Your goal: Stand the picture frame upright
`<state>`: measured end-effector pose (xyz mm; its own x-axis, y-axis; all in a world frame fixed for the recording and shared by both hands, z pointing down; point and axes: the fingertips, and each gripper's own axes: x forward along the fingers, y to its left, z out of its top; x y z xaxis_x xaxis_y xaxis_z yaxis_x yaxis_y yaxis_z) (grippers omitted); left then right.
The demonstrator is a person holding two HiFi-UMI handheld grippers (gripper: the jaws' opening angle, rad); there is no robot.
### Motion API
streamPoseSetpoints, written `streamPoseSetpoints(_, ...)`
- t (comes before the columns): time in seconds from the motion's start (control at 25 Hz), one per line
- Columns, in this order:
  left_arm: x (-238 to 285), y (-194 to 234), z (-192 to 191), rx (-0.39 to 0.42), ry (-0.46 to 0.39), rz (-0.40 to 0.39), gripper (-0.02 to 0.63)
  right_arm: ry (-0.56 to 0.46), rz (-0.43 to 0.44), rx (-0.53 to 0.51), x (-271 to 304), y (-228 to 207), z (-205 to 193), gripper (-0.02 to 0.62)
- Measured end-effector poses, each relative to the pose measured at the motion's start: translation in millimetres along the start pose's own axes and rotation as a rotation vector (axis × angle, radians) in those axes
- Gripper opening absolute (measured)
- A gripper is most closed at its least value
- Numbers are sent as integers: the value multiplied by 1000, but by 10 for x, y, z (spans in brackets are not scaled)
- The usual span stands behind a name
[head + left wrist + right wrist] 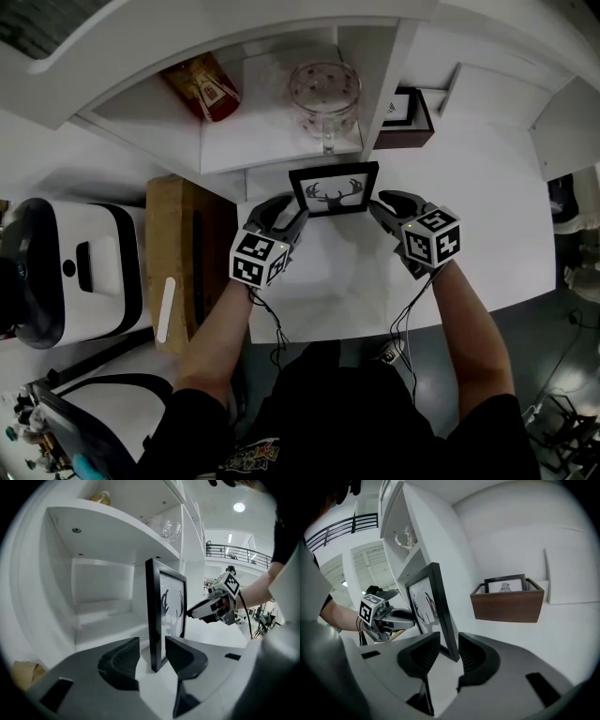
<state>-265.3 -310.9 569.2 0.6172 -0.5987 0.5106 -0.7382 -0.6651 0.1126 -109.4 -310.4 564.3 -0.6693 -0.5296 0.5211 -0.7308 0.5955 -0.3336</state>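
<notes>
The black picture frame (334, 190), with a deer-antler print, stands upright on the white table (487, 216) just in front of the shelf unit. My left gripper (281, 212) straddles its left edge and my right gripper (384, 204) its right edge. In the left gripper view the frame (157, 620) rises edge-on between the jaws (152, 651), and a gap shows beside the left pad. In the right gripper view the frame's edge (440, 606) stands between the jaws (449, 651), again with a gap on the left side. Neither pair of pads presses on it.
A brown wooden box (412, 117) holding a small framed print sits at the back right. The shelf (272, 141) behind the frame carries a glass mug (325, 94) and a red-gold packet (204, 86). A wooden block (183, 262) and a white device (66, 272) lie to the left.
</notes>
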Motion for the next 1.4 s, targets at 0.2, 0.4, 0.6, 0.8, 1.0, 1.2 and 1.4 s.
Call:
streamPoseSetpoints(0.2, -206, -49, -8, -10, -13, 41, 169, -20, 1, 23, -199, 20, -32, 112)
streamPoseSetpoints(0.4, -444, -217, 30, -11, -35, 76, 165, -57, 8, 26, -440, 99, -20, 52)
streamPoseSetpoints(0.6, -740, -416, 145, -8, -72, 147, 36, -81, 18, -28, -755, 264, -28, 12)
streamPoseSetpoints(0.8, -1102, -790, 217, -47, -104, 208, 6, -101, 12, -48, -1179, 421, -58, 8)
streamPoseSetpoints(1.0, -1445, -1175, 269, -82, -146, 264, 6, -140, 15, -49, -1654, 622, -99, 5)
streamPoseSetpoints(1.2, -1724, -1648, 280, -105, -168, 296, 6, -181, 27, -46, -2139, 796, -173, 4)
streamPoseSetpoints(1.4, -1921, -2132, 260, -122, -193, 315, 6, -211, 52, -112, -2603, 991, -285, 3)
